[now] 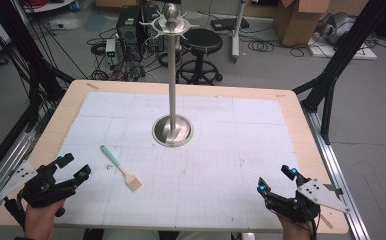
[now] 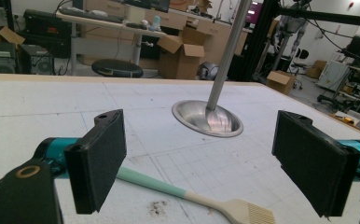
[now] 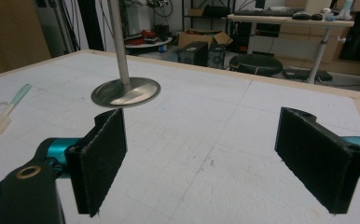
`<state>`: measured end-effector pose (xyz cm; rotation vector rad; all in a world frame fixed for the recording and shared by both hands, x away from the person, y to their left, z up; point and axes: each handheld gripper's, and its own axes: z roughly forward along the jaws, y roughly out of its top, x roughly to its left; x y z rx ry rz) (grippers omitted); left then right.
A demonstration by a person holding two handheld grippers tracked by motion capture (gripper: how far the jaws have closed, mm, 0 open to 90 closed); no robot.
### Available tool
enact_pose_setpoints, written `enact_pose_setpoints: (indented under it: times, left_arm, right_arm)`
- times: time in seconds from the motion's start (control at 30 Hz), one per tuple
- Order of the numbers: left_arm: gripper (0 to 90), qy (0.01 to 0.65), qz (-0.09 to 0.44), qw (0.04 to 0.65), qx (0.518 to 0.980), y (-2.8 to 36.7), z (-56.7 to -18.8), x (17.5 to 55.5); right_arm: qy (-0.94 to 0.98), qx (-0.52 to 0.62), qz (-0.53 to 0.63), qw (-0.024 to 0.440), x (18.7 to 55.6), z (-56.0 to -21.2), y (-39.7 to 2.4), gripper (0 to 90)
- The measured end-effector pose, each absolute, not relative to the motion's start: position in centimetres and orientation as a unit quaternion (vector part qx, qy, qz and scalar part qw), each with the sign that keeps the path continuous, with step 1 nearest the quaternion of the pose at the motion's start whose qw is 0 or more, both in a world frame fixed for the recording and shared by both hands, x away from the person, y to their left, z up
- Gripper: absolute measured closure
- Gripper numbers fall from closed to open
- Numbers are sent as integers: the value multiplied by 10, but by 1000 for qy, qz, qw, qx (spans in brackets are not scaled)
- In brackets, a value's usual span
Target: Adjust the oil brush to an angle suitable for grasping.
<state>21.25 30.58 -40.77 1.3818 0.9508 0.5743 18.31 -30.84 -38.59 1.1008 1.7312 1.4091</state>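
- High view puts a silicone brush (image 1: 120, 168) flat on the white gridded mat (image 1: 221, 165), left of centre, its mint-green handle pointing away from the person and its pale bristle head towards the near edge.
- Left gripper view has the brush (image 2: 192, 196) lying crosswise just beyond the jaw tips, with a small dark smudge (image 2: 157, 207) on the mat beside the handle.
- Left gripper (image 1: 73, 166) sits at the near left corner, jaws spread wide, gripping nothing, near the brush but apart from it.
- Right gripper (image 1: 276, 178) rests at the near right, well apart from the brush, jaws likewise parted and empty.
- Steel hook stand (image 1: 172, 75) rises upright from a round base at the mat's middle, beyond the brush.
- Wooden table (image 1: 301, 130) borders the mat.
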Motion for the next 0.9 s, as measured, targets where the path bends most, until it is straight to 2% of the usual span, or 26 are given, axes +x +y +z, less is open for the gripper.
enact_pose_setpoints:
  times: [0.47, 0.6, 0.7, 0.73, 0.77, 0.83, 0.9]
  left_arm:
    - [182, 403, 235, 634, 617, 291, -406, 219]
    - [246, 391, 224, 629, 633, 278, -404, 222]
    - [377, 376, 206, 632, 646, 269, -404, 227]
    - [377, 372, 198, 632, 650, 266, -404, 228]
    - [552, 362, 182, 634, 658, 256, -404, 232]
    - [769, 357, 177, 631, 666, 251, -405, 233]
    - [887, 344, 178, 622, 681, 232, -409, 236]
  right_arm:
    - [659, 424, 536, 314, 183, -389, -311, 152]
    - [662, 422, 535, 312, 184, -389, -308, 152]
    - [660, 425, 535, 312, 184, -389, -309, 152]
    - [660, 425, 535, 312, 184, -389, -309, 152]
    - [657, 429, 537, 310, 185, -390, -309, 152]
    - [658, 429, 535, 311, 185, -390, -309, 152]
    - [660, 429, 533, 311, 186, -391, -309, 153]
